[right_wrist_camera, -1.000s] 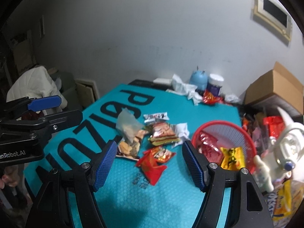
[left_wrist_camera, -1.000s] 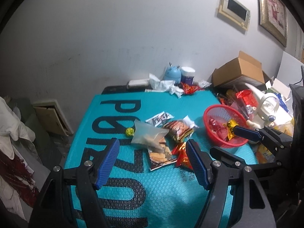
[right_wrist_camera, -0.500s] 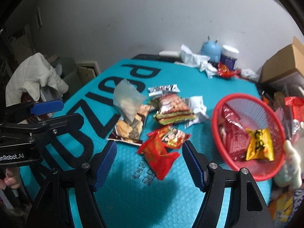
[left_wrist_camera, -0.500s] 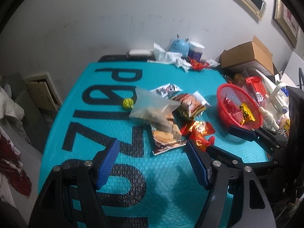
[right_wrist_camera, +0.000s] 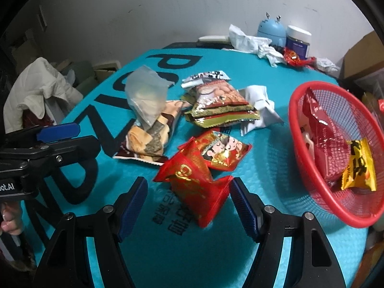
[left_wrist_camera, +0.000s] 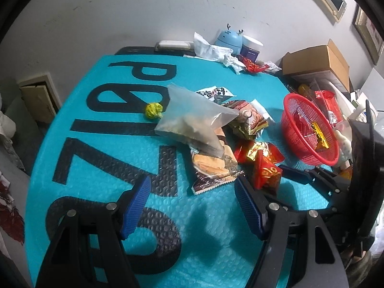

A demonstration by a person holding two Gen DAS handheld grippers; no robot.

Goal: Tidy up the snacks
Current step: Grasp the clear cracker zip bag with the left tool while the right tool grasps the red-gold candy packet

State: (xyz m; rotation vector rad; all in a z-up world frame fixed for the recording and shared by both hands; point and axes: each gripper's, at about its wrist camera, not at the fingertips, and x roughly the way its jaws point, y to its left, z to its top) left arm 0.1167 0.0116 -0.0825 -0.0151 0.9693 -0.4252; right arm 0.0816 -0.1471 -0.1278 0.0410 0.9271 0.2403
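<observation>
teal mat (right_wrist_camera: 264, 158) looms nearer than before as right gripper (right_wrist_camera: 188, 202), jaws wide and empty, straddles the red packet (right_wrist_camera: 192, 182).

You have a teal mat (right_wrist_camera: 252, 259) printed with large black letters. On it lie two red packets (right_wrist_camera: 199, 180) with gold ornament and cartoon faces, a brown-and-orange biscuit packet (right_wrist_camera: 148, 141) and a frosted clear bag (right_wrist_camera: 146, 96). To the right, the red mesh basket (right_wrist_camera: 302, 129) holds a dark red packet (right_wrist_camera: 326, 141) and a yellow packet (right_wrist_camera: 360, 168) with black lettering. Far off sits a pale blue gadget (right_wrist_camera: 271, 31).
</observation>
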